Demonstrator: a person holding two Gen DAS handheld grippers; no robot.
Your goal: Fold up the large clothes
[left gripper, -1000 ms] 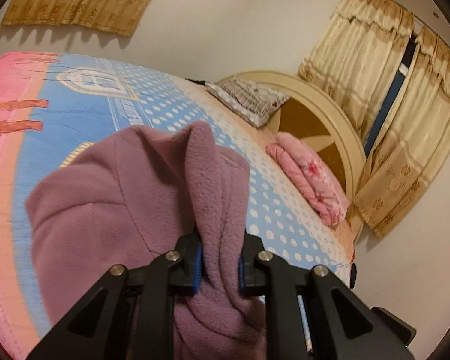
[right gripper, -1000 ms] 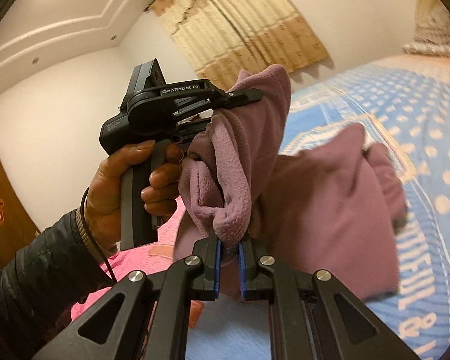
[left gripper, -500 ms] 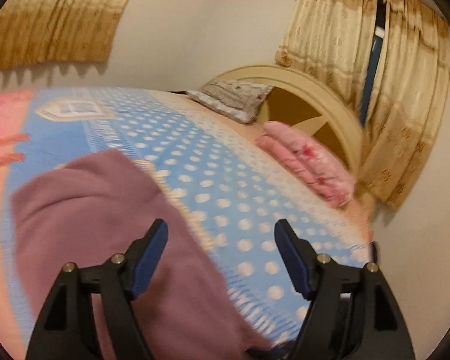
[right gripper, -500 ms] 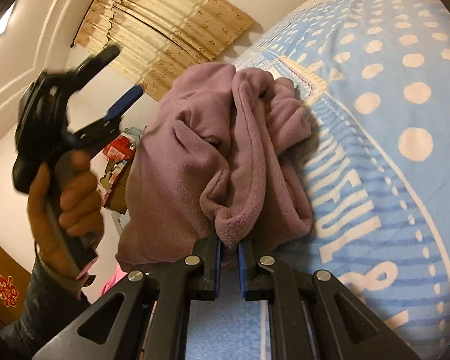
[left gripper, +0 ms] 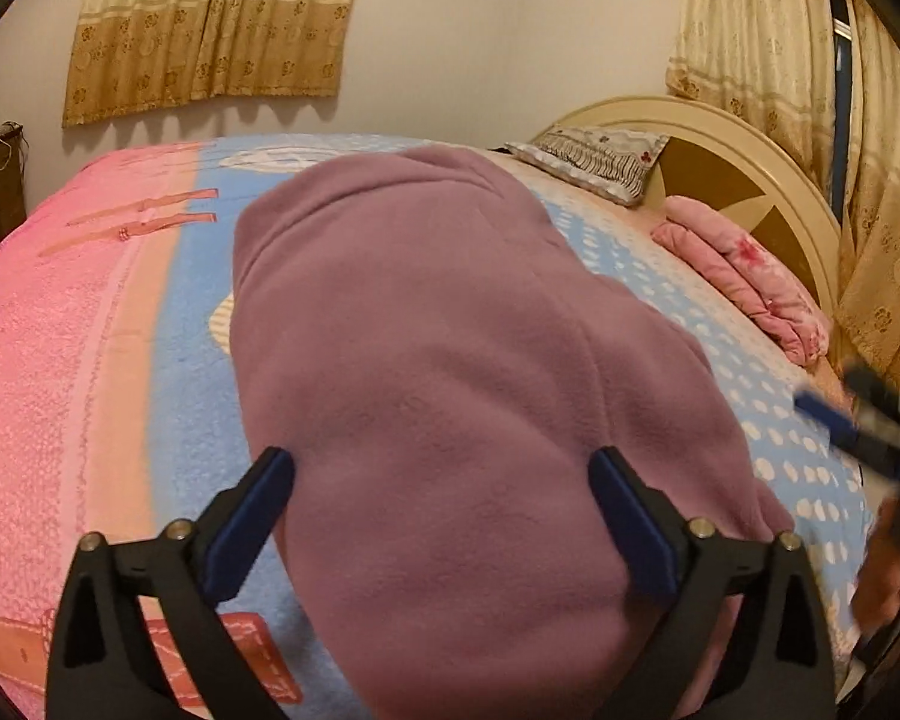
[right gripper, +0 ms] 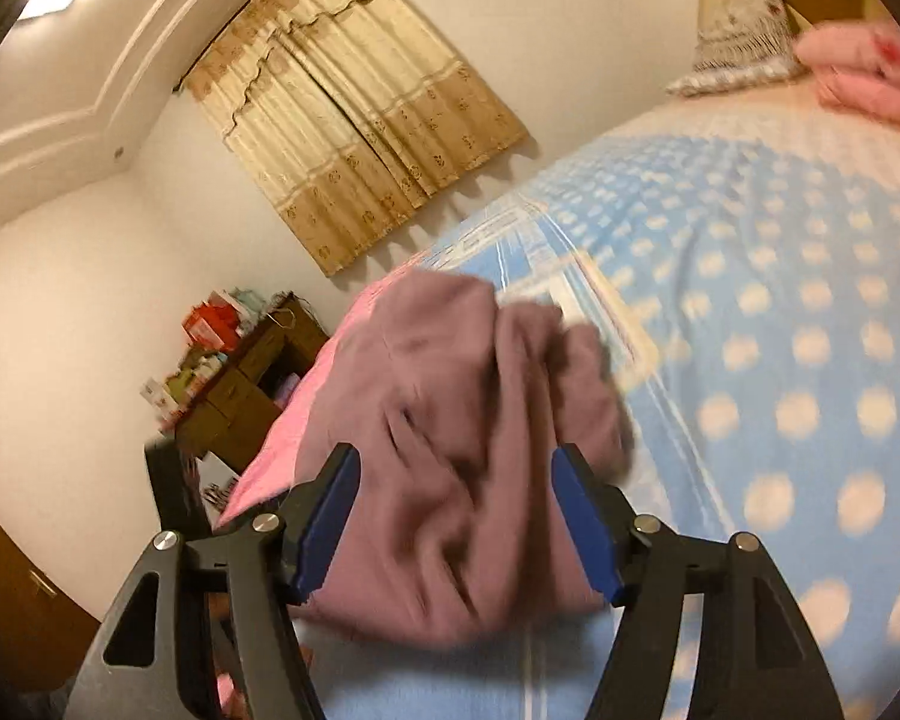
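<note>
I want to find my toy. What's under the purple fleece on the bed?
The purple fleece lies on the blue dotted blanket, beside its pink part. Only blanket shows around its edges. Anything directly beneath the fleece is covered, so I can't tell.

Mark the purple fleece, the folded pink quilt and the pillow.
purple fleece (left gripper: 450, 360): left wrist view, middle of the top layer.
folded pink quilt (left gripper: 744, 276): left wrist view, its upper fold.
pillow (left gripper: 594, 159): left wrist view, its patterned face.
</note>
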